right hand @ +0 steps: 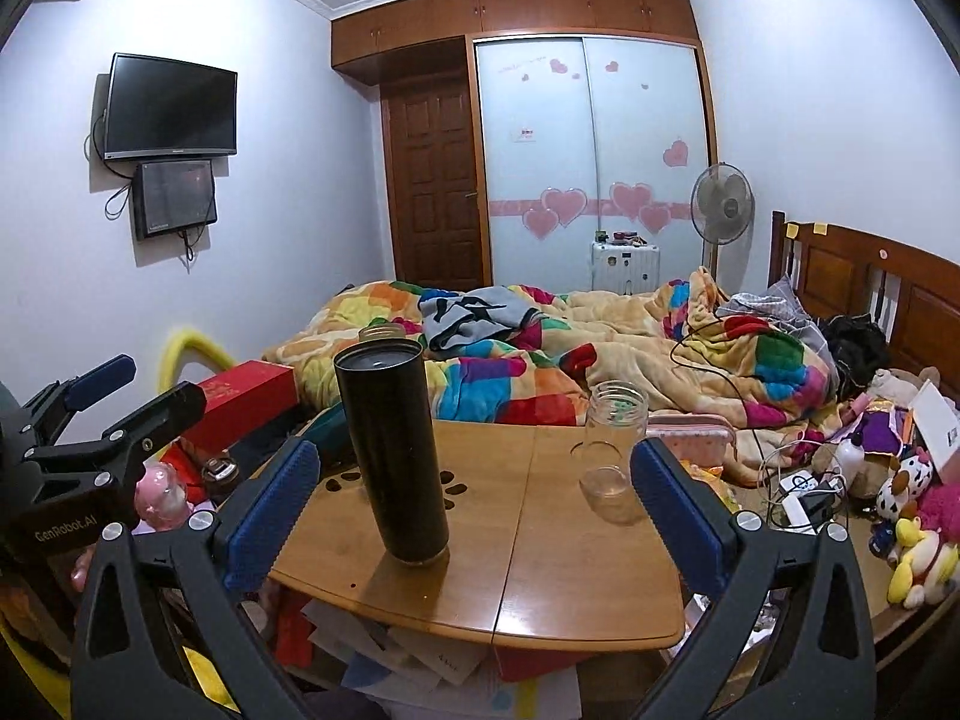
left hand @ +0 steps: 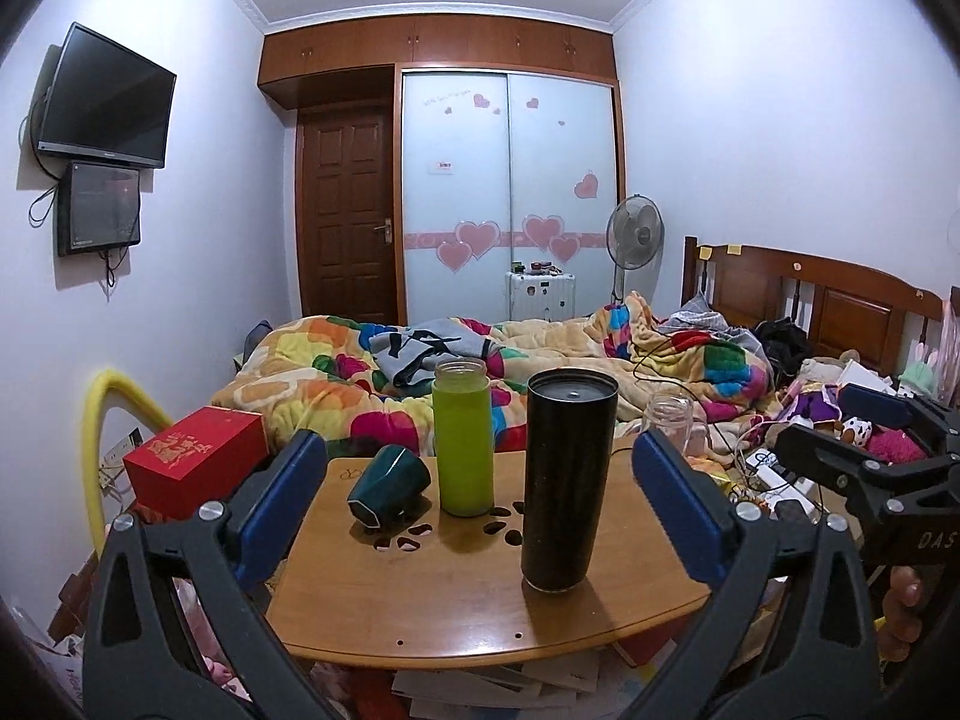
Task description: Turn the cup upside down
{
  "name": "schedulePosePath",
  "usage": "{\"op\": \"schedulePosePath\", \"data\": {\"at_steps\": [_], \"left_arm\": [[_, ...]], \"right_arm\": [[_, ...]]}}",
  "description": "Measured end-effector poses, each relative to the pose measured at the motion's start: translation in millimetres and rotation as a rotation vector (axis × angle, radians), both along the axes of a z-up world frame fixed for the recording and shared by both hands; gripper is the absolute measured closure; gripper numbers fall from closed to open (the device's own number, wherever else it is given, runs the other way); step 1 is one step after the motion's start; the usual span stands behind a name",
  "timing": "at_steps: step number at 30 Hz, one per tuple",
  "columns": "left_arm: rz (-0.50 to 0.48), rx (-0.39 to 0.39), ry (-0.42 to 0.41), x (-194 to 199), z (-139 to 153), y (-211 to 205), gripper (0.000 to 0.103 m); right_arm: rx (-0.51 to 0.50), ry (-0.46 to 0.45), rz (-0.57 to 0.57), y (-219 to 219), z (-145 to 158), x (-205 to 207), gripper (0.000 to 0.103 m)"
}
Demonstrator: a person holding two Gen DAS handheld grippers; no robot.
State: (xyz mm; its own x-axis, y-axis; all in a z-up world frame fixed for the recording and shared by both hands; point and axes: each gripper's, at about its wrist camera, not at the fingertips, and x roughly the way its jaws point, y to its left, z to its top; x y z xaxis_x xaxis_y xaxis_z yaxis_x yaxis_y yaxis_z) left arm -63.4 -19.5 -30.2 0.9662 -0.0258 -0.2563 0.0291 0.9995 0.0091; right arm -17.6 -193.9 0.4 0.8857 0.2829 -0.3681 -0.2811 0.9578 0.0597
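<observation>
Bed (left hand: 540, 354), covered by a patchwork blanket, is lying behind the wooden worktop (left hand: 456, 600), which is carrying four vessels. Black tumbler (left hand: 567, 480) is standing near the front edge; green bottle (left hand: 463, 438) is standing upright behind it to the left; clear glass jar (right hand: 612, 450) is standing upright toward the right side, mouth up; dark teal cup (left hand: 387, 483) is lying tipped on its side at the left, just beside the bottle.

Left gripper (left hand: 474, 504) and right gripper (right hand: 474, 510) are both hovering short of the worktop with jaws spread wide, grasping nothing.

Which vessel is meant by "cup" cannot be told for certain; the teal cup is judged the likeliest. For a clean flip, the left gripper is best closing across the cup's body from the open left side, lifting clear before rotating, since the bottle is crowding its right. Free room is lying along the worktop's front left and centre right; the tall tumbler, near the front edge, is looking prone to toppling.
</observation>
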Motion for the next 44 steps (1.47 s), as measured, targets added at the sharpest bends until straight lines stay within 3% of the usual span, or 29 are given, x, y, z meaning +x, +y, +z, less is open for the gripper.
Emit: {"op": "schedulePosePath", "data": {"at_steps": [44], "left_arm": [[-0.006, -0.03, 0.043, 9, -10, 7, 0.0]], "right_arm": [[0.005, 0.03, 0.002, -1, -6, 3, 0.0]]}}
